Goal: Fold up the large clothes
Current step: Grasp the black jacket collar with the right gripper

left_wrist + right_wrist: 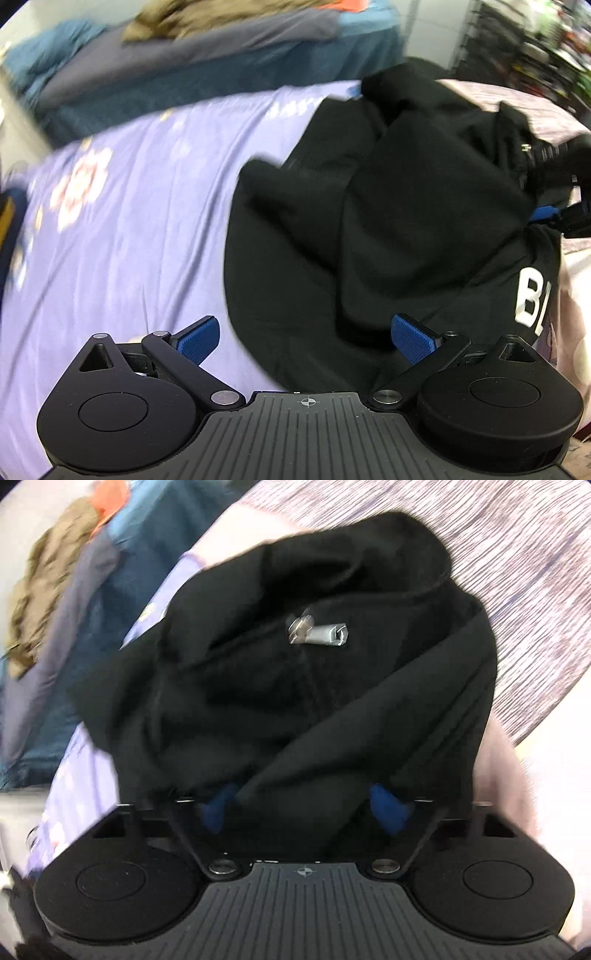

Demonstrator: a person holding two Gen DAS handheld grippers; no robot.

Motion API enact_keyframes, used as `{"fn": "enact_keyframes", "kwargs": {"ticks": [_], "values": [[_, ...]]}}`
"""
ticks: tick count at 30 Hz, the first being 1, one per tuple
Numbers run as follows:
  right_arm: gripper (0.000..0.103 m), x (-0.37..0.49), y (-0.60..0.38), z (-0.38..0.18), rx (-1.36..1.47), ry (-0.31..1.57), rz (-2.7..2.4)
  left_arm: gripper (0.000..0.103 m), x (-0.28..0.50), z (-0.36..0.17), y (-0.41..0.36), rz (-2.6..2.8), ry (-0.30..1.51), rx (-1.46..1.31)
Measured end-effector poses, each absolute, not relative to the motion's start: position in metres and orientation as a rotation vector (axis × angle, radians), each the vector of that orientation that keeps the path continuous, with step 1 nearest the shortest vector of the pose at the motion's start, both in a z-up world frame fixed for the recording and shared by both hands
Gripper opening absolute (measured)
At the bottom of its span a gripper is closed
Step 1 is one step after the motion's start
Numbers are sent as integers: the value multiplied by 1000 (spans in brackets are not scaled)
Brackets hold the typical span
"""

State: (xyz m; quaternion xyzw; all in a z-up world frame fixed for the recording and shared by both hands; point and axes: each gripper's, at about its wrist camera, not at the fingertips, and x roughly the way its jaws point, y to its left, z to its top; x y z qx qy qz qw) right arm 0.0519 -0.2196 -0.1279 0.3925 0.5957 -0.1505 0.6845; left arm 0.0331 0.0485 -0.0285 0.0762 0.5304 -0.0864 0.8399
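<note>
Blk zip garment btwn gripper pads

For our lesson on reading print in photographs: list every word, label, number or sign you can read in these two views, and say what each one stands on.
"BL": large white letters on the black garment, at its right edge in the left wrist view; the word runs on out of sight.
No other readable text: the pale marks on the lilac bedsheet are blurred, the metal zipper pull shows no legible marking, and the cluttered shelves are too blurred.

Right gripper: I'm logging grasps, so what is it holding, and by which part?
A fold of the black zip-up garment lies between the right gripper's blue pads, below the zipper pull; a firm hold cannot be told.
</note>
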Motion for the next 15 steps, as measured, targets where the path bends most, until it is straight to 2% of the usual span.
{"fn": "enact_keyframes", "kwargs": {"ticks": [1,2,3,6,10,13,15], "values": [[47,43,-218,-126,893,1308,-305,103,40,-25,44,-221,1100,187],[28,34,-218,-124,898,1282,-274,103,49,-20,38,-260,1070,220],[16,24,-218,-124,898,1261,-246,103,59,-14,31,-297,1034,253],[9,-10,-221,-118,861,1215,-181,103,90,3,3,-404,900,361],[8,-53,-225,-104,780,1187,-149,103,141,2,-46,-526,753,524],[8,-74,-227,-101,753,1188,-160,103,173,-17,-80,-613,713,617],[8,-90,-226,-103,748,1183,-183,103,200,-38,-93,-635,756,610]]}}
